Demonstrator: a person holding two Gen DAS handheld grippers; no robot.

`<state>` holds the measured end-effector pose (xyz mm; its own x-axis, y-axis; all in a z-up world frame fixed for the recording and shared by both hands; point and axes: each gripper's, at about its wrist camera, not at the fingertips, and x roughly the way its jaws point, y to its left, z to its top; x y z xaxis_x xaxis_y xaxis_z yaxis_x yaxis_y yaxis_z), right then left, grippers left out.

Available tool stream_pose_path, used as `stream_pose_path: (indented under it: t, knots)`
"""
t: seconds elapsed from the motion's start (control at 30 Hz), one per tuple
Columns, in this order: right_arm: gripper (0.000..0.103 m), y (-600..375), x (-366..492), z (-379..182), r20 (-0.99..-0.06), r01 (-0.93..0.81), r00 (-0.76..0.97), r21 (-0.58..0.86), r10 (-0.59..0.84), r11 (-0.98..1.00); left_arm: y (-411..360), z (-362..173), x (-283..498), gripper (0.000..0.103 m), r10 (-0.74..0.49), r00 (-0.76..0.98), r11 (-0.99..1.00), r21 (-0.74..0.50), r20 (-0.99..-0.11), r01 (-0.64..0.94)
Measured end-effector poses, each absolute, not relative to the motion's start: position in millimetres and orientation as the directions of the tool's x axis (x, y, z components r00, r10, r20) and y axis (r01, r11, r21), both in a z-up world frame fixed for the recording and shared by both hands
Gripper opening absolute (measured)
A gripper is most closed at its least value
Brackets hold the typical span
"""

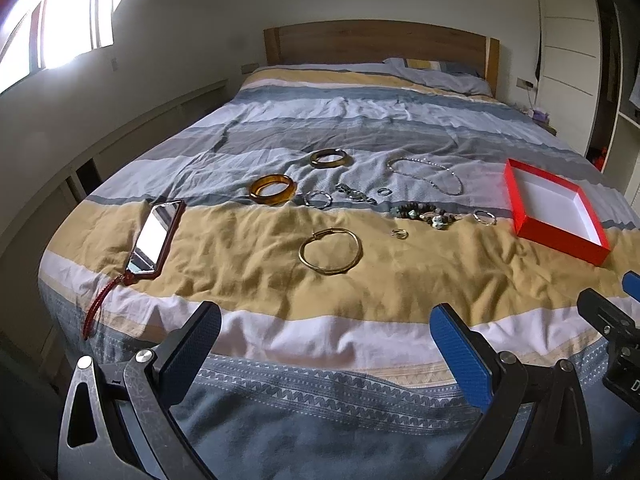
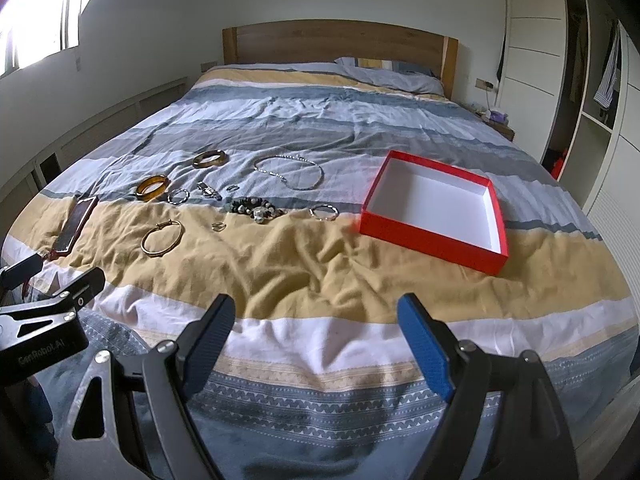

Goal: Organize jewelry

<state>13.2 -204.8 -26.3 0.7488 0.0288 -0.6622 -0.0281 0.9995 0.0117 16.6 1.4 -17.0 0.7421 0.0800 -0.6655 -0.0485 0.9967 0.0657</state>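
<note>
Red and open, the box [image 2: 434, 236] sits on the bed [image 2: 304, 280] to the right, and its white inside holds nothing yet. Your jewelry lies spread on the blanket to its left. You have not picked up anything. Your left gripper [image 1: 326, 350] and your right gripper [image 2: 316, 340] both hang over the foot of the bed, fingers wide apart, holding nothing.

The gold bangle [image 1: 330, 251] looks stiff and light, so pinch its thin rim on one side. The amber bangle [image 1: 273, 189] looks thick, smooth and maybe slippery, and it could crack if it drops. The silver chain [image 2: 290, 172] is floppy and will dangle, so grab it near the middle. The bead bracelet [image 2: 256, 208] is bumpy and easy to pinch. The little rings [image 1: 399, 233] sink into soft cloth, so go slow there.
</note>
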Motion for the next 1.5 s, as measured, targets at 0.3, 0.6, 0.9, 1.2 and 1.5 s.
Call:
stream_pose_path:
  t: [0.3,0.6,0.9,1.2,1.5]
  knots:
    - [0.083,-208,16,-29,-0.664,-0.031,0.746,0.028,0.041,0.999,-1,-14,21,0.102,0.075,0.739,0.997,0.063,-0.669,-0.044]
    - [0.083,-208,26,-36,-0.671,-0.058,0.736,0.070,0.090,0.996,6,-14,31,0.102,0.101,0.735,0.995,0.078,-0.671,-0.065]
    - [0.083,-207,38,-43,-0.678,-0.098,0.721,0.104,0.143,0.990,26,-16,47,0.102,0.121,0.726,0.993,0.072,-0.677,-0.098]
    - [0.082,-201,65,-49,-0.688,-0.164,0.693,0.143,0.217,0.976,42,-33,72,0.097,0.126,0.698,0.992,0.072,-0.705,-0.106]
    - [0.078,-175,111,-61,-0.696,-0.258,0.637,0.213,0.332,0.942,57,-52,114,0.073,0.054,0.669,0.998,0.014,-0.741,-0.066]
